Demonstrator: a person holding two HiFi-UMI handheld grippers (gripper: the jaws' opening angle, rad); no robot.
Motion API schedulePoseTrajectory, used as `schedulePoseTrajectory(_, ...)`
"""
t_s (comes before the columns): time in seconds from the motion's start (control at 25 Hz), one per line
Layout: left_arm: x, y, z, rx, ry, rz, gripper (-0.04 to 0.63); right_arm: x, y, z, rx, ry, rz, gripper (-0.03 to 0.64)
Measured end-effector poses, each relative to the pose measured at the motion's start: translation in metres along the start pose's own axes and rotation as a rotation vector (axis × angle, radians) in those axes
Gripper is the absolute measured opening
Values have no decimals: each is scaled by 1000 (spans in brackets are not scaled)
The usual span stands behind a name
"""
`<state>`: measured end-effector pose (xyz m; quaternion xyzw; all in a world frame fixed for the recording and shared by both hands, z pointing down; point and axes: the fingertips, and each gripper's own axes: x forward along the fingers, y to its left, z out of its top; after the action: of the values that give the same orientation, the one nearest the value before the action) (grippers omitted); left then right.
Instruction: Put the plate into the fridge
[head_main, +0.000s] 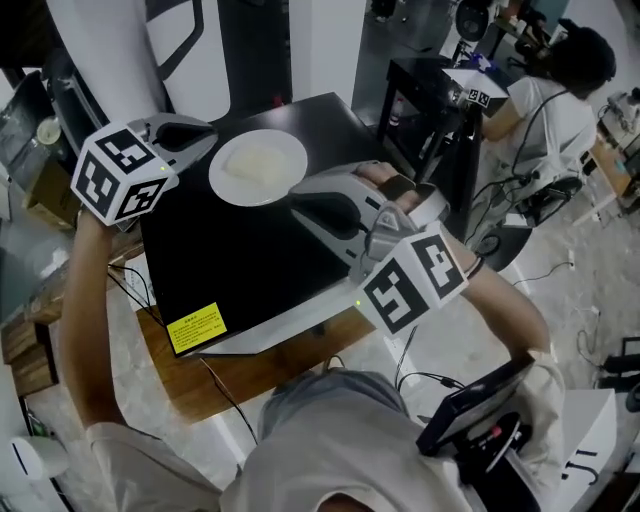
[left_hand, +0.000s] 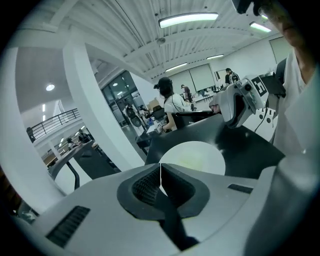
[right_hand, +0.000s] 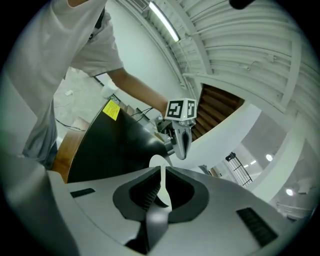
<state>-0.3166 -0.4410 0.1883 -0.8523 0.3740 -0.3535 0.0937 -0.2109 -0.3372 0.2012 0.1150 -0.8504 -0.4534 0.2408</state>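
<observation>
Right gripper (right_hand: 161, 174): jaws pinched to slit on plate (head_main: 258, 167) rim. Plate runs ahead of jaws over black fridge (head_main: 250, 275) top (fridge by my guess). Left gripper (left_hand: 160, 167): jaws closed, empty, plate just beyond tips. Risk: one-sided rim hold, so plate may droop or slip; left tips may knock it.
</observation>
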Motion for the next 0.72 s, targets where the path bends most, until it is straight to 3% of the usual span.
schedulePoseTrajectory(0.24, 42, 18, -14, 32, 99, -106, 20, 29, 8, -15, -22, 103, 80, 32)
schedulePoseTrajectory(0.32, 53, 21, -16, 32, 118, -139, 20, 36, 14, -18, -34, 138, 118, 140)
schedulePoseTrajectory(0.48, 65, 25, -28, 34, 160, -189, 20, 48, 20, -20, -60, 174, 153, 146)
schedulePoseTrajectory(0.72, 79, 40, -39, 22, 207, -217, 20, 62, 18, -29, -177, 264, 167, 144)
